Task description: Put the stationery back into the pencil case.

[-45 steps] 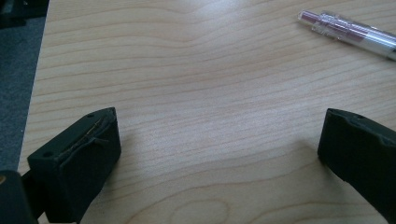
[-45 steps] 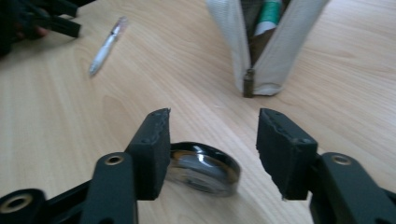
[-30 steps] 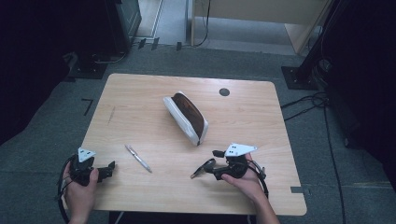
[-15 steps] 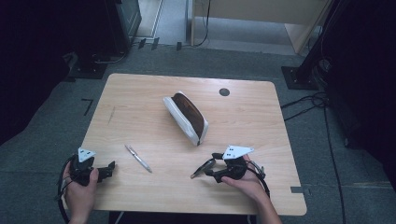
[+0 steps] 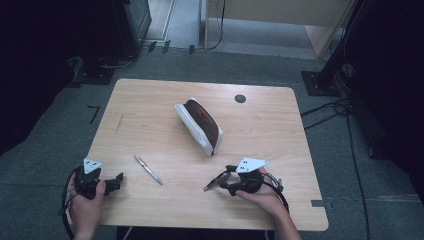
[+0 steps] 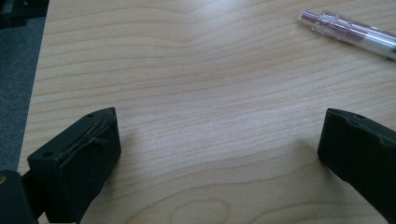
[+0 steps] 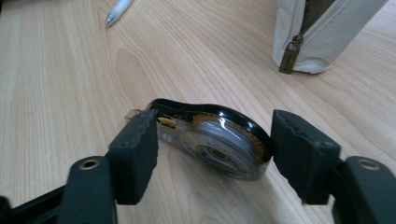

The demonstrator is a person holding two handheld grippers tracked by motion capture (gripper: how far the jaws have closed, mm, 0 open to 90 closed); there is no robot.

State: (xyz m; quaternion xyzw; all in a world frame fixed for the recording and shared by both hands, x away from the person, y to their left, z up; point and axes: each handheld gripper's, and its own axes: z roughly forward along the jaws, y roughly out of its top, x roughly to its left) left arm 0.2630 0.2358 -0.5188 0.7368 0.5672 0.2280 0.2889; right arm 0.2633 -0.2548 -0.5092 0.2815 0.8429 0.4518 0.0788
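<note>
A clear and black correction tape dispenser [image 7: 219, 140] sits between the jaws of my right gripper [image 7: 215, 156], and both pads touch its ends. Those jaws have just been closing on it. From above, the right gripper [image 5: 220, 181] is near the table's front right with the dispenser [image 5: 214, 183] sticking out to its left. My left gripper [image 5: 119, 179] rests at the front left, and in its own view the left gripper [image 6: 219, 154] stands open over bare wood. A pen [image 5: 148, 169] lies between the grippers; the pen [image 6: 350, 32] is beyond the left jaws. A white pencil case [image 5: 199, 125], unzipped, lies mid-table.
The wooden table [image 5: 150, 110] has a black round grommet [image 5: 240, 98] near its back edge. The pencil case [image 7: 322, 32] and the pen tip [image 7: 116, 10] lie beyond the right jaws. Grey floor with dark stands and cables surrounds the table.
The right gripper's jaws stand slightly narrower around the dispenser. Both hands stay where they were.
</note>
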